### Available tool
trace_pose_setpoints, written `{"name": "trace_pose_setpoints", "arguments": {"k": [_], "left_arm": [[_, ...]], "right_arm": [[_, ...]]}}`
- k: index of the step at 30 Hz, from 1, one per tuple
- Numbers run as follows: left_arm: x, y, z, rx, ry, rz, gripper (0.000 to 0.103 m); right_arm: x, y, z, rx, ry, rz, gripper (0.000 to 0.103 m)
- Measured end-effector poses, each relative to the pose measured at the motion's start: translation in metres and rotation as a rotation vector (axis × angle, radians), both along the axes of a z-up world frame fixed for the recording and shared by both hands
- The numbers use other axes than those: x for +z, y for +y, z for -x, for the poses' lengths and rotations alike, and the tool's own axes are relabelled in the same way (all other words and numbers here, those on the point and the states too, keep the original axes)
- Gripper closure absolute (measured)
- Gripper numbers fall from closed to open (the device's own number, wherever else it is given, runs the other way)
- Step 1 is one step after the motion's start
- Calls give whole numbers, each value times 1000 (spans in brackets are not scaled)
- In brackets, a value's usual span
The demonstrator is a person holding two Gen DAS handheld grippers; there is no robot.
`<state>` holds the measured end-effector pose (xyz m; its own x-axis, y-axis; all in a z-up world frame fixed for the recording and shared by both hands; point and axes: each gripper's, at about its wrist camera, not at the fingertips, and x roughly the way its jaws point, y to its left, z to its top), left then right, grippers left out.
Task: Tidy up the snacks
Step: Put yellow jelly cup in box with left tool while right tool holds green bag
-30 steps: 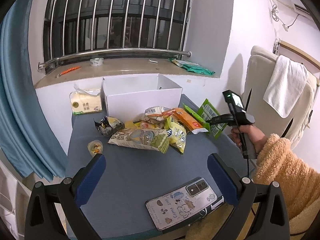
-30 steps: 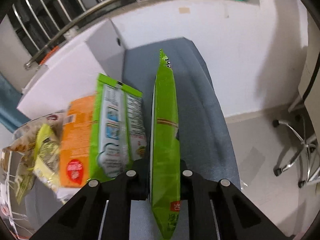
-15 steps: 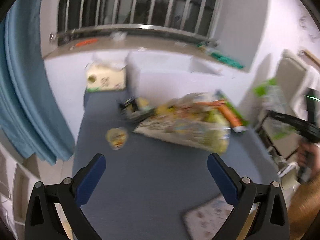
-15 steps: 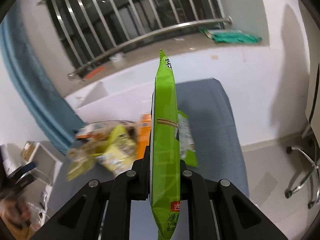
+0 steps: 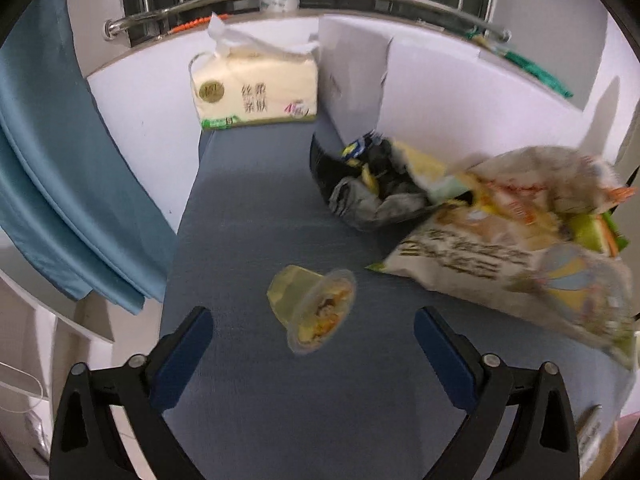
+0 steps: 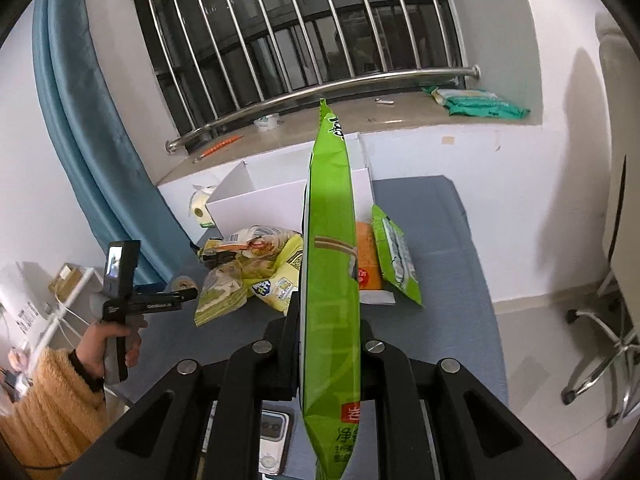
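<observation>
Left wrist view: the left gripper [image 5: 312,344] has nothing between its blue pads, which are closing. The jelly cup [image 5: 314,306], on its side at lower centre of the frame on the blue table [image 5: 248,208], lies just ahead of the pads and between their lines. The right gripper [image 6: 330,332] is clamped on a green snack packet [image 6: 331,264], long axis pointing up-frame. Only the right wrist view shows the white box [image 6: 256,200] open-topped, beyond the snack pile [image 6: 256,268].

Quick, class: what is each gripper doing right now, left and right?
Left gripper: jaws closing but still wide, nothing gripped; the jelly cup lies on the table between them.
Right gripper: jaws shut on the green snack packet.
</observation>
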<state>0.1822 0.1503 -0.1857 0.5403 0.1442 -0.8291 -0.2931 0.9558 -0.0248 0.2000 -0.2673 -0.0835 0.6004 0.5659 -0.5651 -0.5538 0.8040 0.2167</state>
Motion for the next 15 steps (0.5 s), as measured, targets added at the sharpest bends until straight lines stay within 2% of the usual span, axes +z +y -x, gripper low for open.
{"name": "trace_pose_setpoints", "arguments": {"k": [1, 2, 3, 4, 6, 9, 15], "left_arm": [[-7, 2, -3, 7, 37, -8, 34], [-5, 2, -2, 10, 21, -19, 42], [-4, 3, -1, 9, 17, -7, 56], [-3, 4, -2, 10, 29, -1, 60], [1, 5, 2, -6, 2, 26, 66], [11, 0, 10, -31, -28, -1, 70], [36, -17, 37, -81, -110, 25, 71]], "right_arm": [[1, 0, 1, 4, -1, 0, 89], [1, 1, 2, 9, 1, -1, 89], [1, 2, 3, 11, -2, 3, 89], [1, 3, 4, 10, -5, 10, 89], [1, 5, 4, 15, -4, 15, 89], [2, 9, 4, 26, -9, 15, 89], [-2, 19, 4, 40, -2, 21, 89]]}}
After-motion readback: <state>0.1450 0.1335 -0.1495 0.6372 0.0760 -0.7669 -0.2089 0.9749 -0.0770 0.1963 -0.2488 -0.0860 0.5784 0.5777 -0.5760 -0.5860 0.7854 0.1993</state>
